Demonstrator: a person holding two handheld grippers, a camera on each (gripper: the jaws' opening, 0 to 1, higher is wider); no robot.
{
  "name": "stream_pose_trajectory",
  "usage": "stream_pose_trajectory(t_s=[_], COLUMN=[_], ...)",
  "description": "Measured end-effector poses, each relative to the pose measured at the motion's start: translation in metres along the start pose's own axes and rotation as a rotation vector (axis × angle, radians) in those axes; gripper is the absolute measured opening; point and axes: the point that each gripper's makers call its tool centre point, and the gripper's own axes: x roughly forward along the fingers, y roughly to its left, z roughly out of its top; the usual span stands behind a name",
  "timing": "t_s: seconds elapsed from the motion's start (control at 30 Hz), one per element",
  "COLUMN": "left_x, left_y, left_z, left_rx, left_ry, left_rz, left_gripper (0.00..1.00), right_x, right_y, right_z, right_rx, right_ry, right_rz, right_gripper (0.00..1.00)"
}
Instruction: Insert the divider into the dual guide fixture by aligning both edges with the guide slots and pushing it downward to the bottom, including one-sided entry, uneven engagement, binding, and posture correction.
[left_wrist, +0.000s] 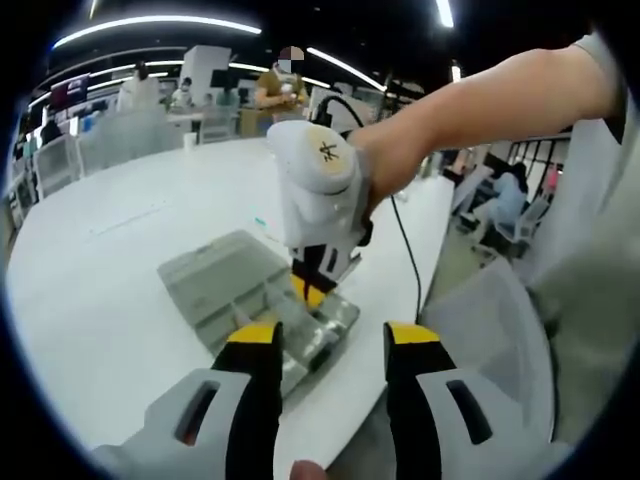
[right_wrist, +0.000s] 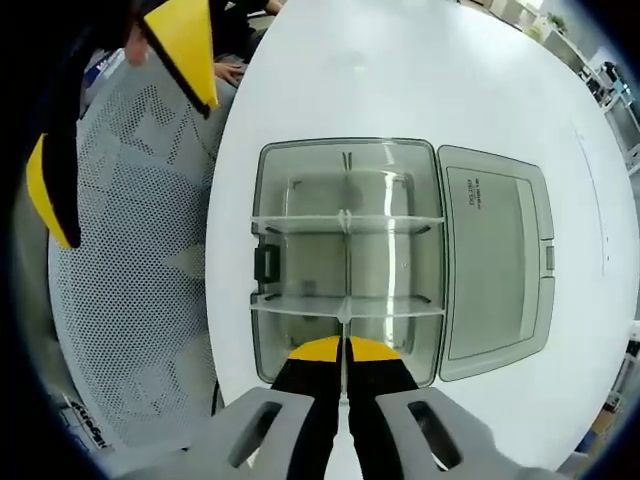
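In the right gripper view, the left gripper (right_wrist: 95, 120) appears at the upper left, its yellow-tipped jaws set well apart and holding nothing. The clear compartment box (right_wrist: 345, 262) sits on the white table (right_wrist: 420, 70) near its edge, with two cross walls already seated. The right gripper (right_wrist: 343, 350) has its jaws pressed together on the thin transparent divider (right_wrist: 345, 270), which stands upright along the box's centre line, crossing both cross walls. The hinged lid (right_wrist: 495, 272) lies open flat to the right. In the left gripper view, the right gripper (left_wrist: 310, 285) points down into the box (left_wrist: 250, 295).
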Motion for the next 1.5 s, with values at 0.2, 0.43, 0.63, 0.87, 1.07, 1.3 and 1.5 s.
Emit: stream_pose_trajectory(t_s=[0.2, 0.43, 0.63, 0.87, 1.07, 1.3, 1.5], left_x=[0.0, 0.0, 0.0, -0.001, -0.002, -0.002, -0.002], left_y=[0.0, 0.001, 0.0, 0.0, -0.001, -0.003, -0.004], left_z=[0.001, 0.0, -0.001, -0.003, -0.004, -0.006, -0.007], left_rx=[0.001, 0.001, 0.002, 0.003, 0.007, 0.012, 0.017], left_ry=[-0.002, 0.0, -0.001, 0.003, 0.011, 0.021, 0.03], left_rz=[0.0, -0.001, -0.002, -0.002, -0.001, -0.007, -0.007], left_gripper=[0.38, 0.38, 0.38, 0.38, 0.38, 0.38, 0.38], right_x=[0.0, 0.001, 0.002, 0.003, 0.002, -0.001, -0.014], right_y=[0.0, -0.001, -0.001, -0.001, -0.001, -0.007, -0.008], right_z=[0.0, 0.0, 0.001, 0.0, 0.0, -0.002, -0.001], right_rx=[-0.004, -0.003, -0.022, -0.006, 0.011, 0.039, 0.071], right_ry=[0.0, -0.008, -0.019, -0.024, -0.051, -0.102, -0.184], right_rz=[-0.001, -0.002, -0.013, -0.02, -0.032, -0.066, -0.088], right_gripper=[0.0, 0.0, 0.0, 0.0, 0.0, 0.04, 0.1])
